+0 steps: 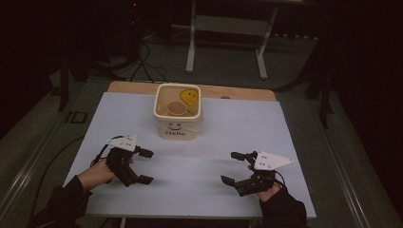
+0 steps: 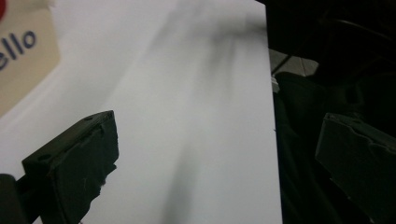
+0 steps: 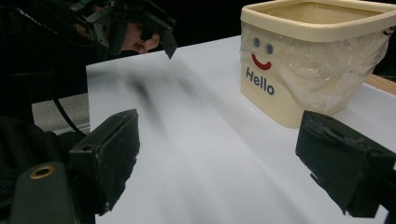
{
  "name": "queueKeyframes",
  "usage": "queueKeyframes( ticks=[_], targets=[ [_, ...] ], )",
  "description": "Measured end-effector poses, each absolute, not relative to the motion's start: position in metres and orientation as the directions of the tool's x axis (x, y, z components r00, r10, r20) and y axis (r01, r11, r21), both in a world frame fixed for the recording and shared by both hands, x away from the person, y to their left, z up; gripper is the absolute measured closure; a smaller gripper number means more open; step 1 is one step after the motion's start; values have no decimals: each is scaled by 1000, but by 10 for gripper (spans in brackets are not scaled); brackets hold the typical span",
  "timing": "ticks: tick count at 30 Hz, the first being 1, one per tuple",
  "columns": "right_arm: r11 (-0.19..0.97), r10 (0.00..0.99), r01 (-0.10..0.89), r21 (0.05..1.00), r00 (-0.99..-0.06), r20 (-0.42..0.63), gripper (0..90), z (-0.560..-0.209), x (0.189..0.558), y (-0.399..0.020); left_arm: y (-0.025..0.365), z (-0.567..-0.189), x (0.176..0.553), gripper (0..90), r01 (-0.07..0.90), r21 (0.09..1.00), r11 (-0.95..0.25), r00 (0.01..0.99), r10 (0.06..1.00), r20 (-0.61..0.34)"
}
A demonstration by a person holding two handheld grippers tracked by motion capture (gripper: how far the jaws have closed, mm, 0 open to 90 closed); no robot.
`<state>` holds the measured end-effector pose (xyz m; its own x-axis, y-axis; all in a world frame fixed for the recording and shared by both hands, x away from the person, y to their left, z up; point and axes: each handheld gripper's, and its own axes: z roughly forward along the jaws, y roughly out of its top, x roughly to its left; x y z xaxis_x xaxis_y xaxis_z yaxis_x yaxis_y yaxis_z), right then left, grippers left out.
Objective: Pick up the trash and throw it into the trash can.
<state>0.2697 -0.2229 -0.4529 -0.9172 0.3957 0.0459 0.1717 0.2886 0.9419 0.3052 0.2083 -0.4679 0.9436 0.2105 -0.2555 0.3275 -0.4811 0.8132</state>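
Cream tub [image 1: 178, 114] just above the middle of the high view, on the pale table [image 1: 199, 161], printed with a smiling face and "Hello" on its near wall. Inside it, a yellow smiley disc [image 1: 189, 97] toward the upper right and a round brown cup-like thing [image 1: 177, 108] at the middle; exact nature of the latter hard to tell. Clear plastic film wrapped around the tub's wall in the right gripper view, upper right [image 3: 314, 56].

Left gripper [image 1: 143, 166] at lower left of the high view, held in a hand [image 1: 97, 171], fingers spread wide with nothing between them, only bare table. Right gripper [image 1: 233, 167] at lower right, held in the other hand [image 1: 271, 190], fingers likewise spread wide and holding nothing. Both grippers low over the table, well apart from each other and from the tub, fingers pointing toward the middle of the frame.

Corner of the tub's lettering at upper left of the left gripper view [image 2: 18, 46].
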Motion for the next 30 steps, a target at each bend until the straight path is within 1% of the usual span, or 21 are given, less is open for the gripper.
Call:
queueKeyframes(
  ticks=[8,14,21,30],
  targets=[
    [282,400,178,943,-915,53,134,-454,270,-225,212,-469,302,4,328,836,-441,941,234,-245],
    [287,399,182,940,-915,55,134,-454,270,-223,219,-472,304,4,339,862,-378,930,275,-245],
    [286,398,184,940,-916,58,134,-455,271,-223,221,-478,305,4,346,859,-378,925,293,-243],
    [289,399,184,940,-915,56,134,-455,271,-223,217,-481,304,4,348,851,-394,927,279,-251]
  ],
)
